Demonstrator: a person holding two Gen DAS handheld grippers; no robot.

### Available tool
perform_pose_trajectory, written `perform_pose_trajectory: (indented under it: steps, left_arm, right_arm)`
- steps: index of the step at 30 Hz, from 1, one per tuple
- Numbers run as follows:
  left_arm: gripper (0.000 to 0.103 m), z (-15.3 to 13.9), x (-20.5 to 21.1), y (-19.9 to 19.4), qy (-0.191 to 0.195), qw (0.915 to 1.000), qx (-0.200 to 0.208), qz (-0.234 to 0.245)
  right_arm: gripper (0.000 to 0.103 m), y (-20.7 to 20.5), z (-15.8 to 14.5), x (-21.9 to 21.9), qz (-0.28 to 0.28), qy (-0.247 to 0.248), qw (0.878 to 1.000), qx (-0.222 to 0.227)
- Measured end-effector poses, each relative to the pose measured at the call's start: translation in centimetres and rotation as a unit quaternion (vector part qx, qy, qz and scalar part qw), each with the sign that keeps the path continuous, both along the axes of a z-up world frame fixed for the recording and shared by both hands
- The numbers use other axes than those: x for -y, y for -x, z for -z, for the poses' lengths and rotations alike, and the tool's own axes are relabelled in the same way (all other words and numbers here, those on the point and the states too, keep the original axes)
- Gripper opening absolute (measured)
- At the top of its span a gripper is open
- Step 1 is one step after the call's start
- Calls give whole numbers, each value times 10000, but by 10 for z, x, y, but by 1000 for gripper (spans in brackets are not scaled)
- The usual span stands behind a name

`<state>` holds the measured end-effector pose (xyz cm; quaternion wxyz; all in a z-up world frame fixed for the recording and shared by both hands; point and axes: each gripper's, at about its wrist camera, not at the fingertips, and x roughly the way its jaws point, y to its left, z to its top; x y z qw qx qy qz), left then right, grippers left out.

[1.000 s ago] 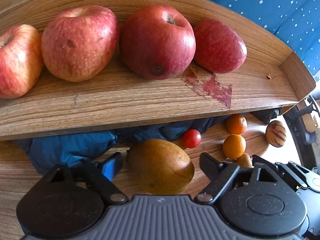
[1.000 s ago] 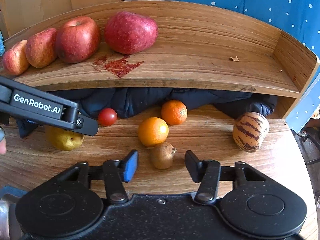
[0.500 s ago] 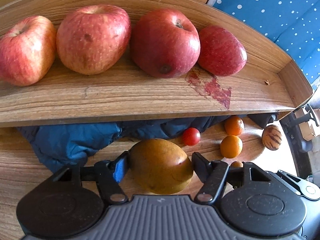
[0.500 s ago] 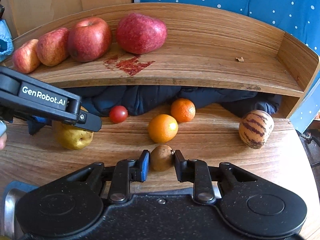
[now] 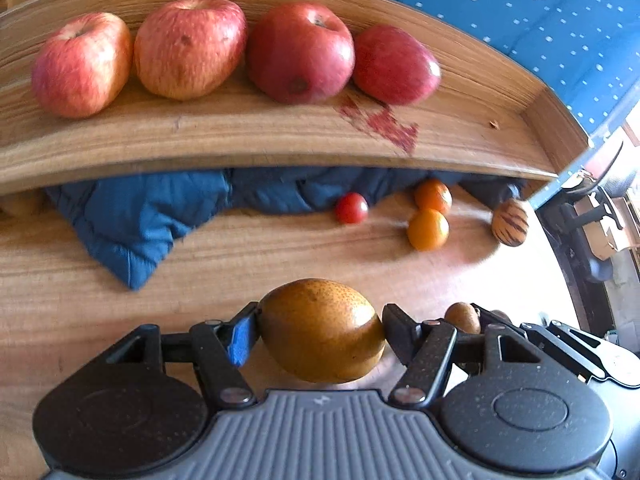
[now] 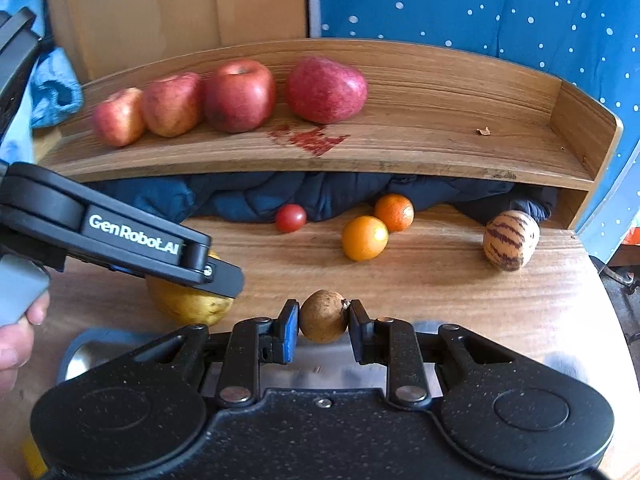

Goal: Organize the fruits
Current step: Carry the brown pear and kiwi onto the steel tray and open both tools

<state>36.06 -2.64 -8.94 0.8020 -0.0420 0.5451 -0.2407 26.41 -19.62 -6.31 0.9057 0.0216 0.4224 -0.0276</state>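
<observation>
Wooden table, shelf, dotted curtain

Both wrist views low, close, facing the shelf (shared)

A home: wooden desk with shelf, dotted blue curtain.

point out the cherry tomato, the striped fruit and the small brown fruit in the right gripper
cherry tomato (image 6: 291, 218), right wrist view, centre of its red skin
striped fruit (image 6: 510, 240), right wrist view, middle of its striped side
small brown fruit (image 6: 323, 316), right wrist view, its front face
</observation>
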Motion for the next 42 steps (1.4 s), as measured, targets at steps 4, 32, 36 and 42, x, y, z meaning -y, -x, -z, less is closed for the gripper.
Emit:
perform_pose_trajectory:
  steps: [4, 32, 36, 42]
  left_arm:
    - [70, -6, -2, 12, 15, 10000, 99, 3]
    - [70, -10, -22, 77, -117, 9993, -173, -301]
    - [70, -7, -23, 81, -218, 9986, -301, -364]
    - [70, -3, -26, 82, -270, 9975, -452, -481]
  right_arm:
    - [28, 17, -2, -9, -153, 2, 9999, -5]
    - [28, 74, 6, -41, -1125, 30, 9929, -378]
    - [28, 76, 6, -43, -1197, 77, 9921, -365]
    - [30, 77, 7, -43, -1211, 119, 9920, -333]
